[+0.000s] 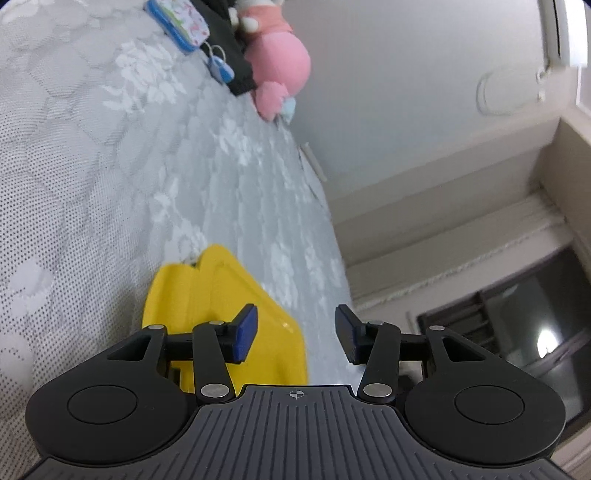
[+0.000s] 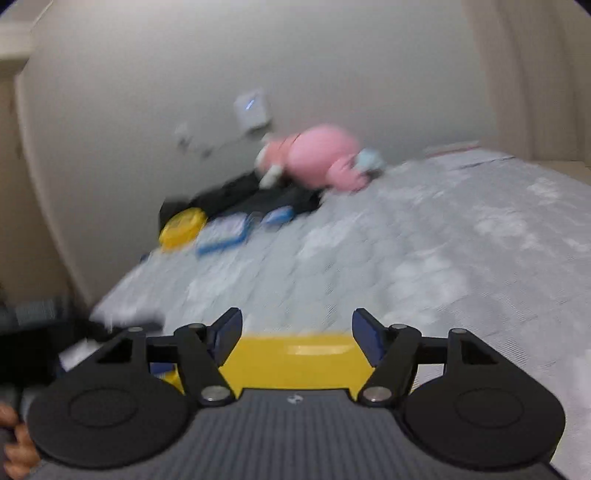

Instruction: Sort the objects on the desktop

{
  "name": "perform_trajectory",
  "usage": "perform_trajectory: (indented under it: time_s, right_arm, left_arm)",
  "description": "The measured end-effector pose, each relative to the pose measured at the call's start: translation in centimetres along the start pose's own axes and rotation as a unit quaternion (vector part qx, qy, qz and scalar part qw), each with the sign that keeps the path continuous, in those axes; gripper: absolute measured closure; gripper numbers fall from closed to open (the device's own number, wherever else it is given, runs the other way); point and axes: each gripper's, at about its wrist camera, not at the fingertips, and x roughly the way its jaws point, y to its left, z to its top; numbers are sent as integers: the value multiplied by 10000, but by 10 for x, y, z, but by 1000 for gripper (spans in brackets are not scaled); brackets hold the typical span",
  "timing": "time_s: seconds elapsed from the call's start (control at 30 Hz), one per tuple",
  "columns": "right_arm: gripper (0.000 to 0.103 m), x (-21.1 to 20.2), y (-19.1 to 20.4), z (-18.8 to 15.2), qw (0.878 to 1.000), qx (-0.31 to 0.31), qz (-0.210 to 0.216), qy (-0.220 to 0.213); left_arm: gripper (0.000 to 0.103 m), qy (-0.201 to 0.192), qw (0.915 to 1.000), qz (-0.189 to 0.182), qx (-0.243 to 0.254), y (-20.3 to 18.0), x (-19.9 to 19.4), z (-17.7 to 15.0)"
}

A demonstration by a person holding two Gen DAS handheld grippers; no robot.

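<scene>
- Showing only in the right wrist view: a round yellow case (image 2: 181, 227) beside the blue tin (image 2: 223, 233), blurred.
- Yellow tray (image 1: 236, 295) lies flat on the bed (image 1: 92, 184), long axis running away from the left gripper (image 1: 295, 334).
- Both grippers' jaws gape empty; right gripper (image 2: 297, 341) hovers over the tray.

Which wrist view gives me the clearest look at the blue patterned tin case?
The left wrist view: the blue patterned tin case is sharp there, lying on the grey quilted surface near the pink plush toy. In the right wrist view the case is only a motion-blurred blue smear.
</scene>
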Motion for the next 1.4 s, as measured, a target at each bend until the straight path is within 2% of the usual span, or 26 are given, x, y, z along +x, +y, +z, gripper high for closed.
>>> perform_trajectory:
  time_s: [0.1, 0.13, 0.17, 0.2, 0.23, 0.27, 0.37, 0.4, 0.43, 0.47, 0.57, 0.6, 0.67, 0.73, 0.97, 1.0, 1.1, 1.13, 1.17, 1.2, 1.23, 1.3, 1.4]
  right_arm:
    - [41, -27, -24, 5, 9989, -121, -383, -226]
    - [51, -33, -30, 2, 9985, -88, -483, -252]
    - [68, -35, -33, -3, 9982, -16, -562, -199]
    - [78, -34, -34, -7, 9979, 73, -640, -104]
    - [93, -30, -34, -11, 9978, 148, -645, 25]
    - [98, -22, -29, -12, 9982, 165, -548, 162]
    - [98, -1, -2, -19, 9987, -265, -264, 352]
    - [98, 5, 9, -24, 9981, -442, -165, 407]
    - [98, 10, 19, -30, 9972, -560, -82, 498]
    - [98, 16, 26, -35, 9962, -615, -44, 614]
    - [98, 35, 30, -50, 9918, -663, -19, 1092]
    - [98, 37, 29, -54, 9912, -738, -22, 1100]
    - [99, 36, 30, -55, 9901, -952, -22, 1032]
    - [98, 38, 28, -55, 9908, -875, -19, 1037]
    - [98, 34, 36, -64, 9897, -1068, -94, 944]
    - [98, 34, 35, -63, 9898, -1072, -97, 937]
    - [98, 33, 31, -61, 9914, -909, -44, 944]
    - [98, 33, 30, -60, 9920, -837, -29, 945]
    - [98, 32, 29, -60, 9925, -768, -25, 945]
    - [97, 32, 29, -58, 9930, -699, -28, 947]
    - [93, 32, 30, -56, 9936, -630, 28, 940]
    - [93, 34, 35, -51, 9947, -552, 269, 830]
    - [93, 47, 52, -47, 9924, -777, 516, 800]
  left_arm:
    - [54, 96, 9999, -135, 39, -7, 5, -8]
    - [54, 86, 9998, -55, 166, -12, 6, -11]
    - [54, 72, 9995, 41, 306, -17, 6, -14]
    - [58, -6, 9982, 272, 525, -23, 6, -18]
    - [64, -98, 9960, 514, 725, -28, 5, -22]
    - [65, -163, 9935, 725, 865, -31, 5, -25]
    - [73, -125, 9920, 1007, 752, -25, 10, -29]
    - [80, -37, 9905, 1171, 714, -21, 14, -30]
    - [96, 16, 9897, 1260, 683, -17, 17, -30]
    - [103, 88, 9897, 1303, 590, -12, 19, -30]
    - [100, 183, 9934, 1130, 22, 4, 13, -28]
    - [100, 178, 9939, 1090, -54, 7, 13, -28]
    - [100, 168, 9936, 1120, 5, 7, 14, -27]
    - [100, 160, 9930, 1169, 89, 4, 15, -28]
    - [101, 34, 9933, 1158, -30, 3, 12, -26]
    - [96, -104, 9944, 1055, -24, 2, 10, -23]
    - [93, -418, 9970, 658, 1, 0, 5, -13]
    - [91, -383, 9971, 650, 11, 0, 7, -11]
    - [91, -298, 9963, 802, 27, 1, 10, -11]
    - [102, -157, 9948, 1005, 38, 4, 15, -12]
    - [101, -77, 9947, 1027, -15, 8, 18, -13]
    - [100, -70, 9947, 1009, -162, 11, 20, -11]
    - [100, -78, 9952, 921, -308, 18, 19, -10]
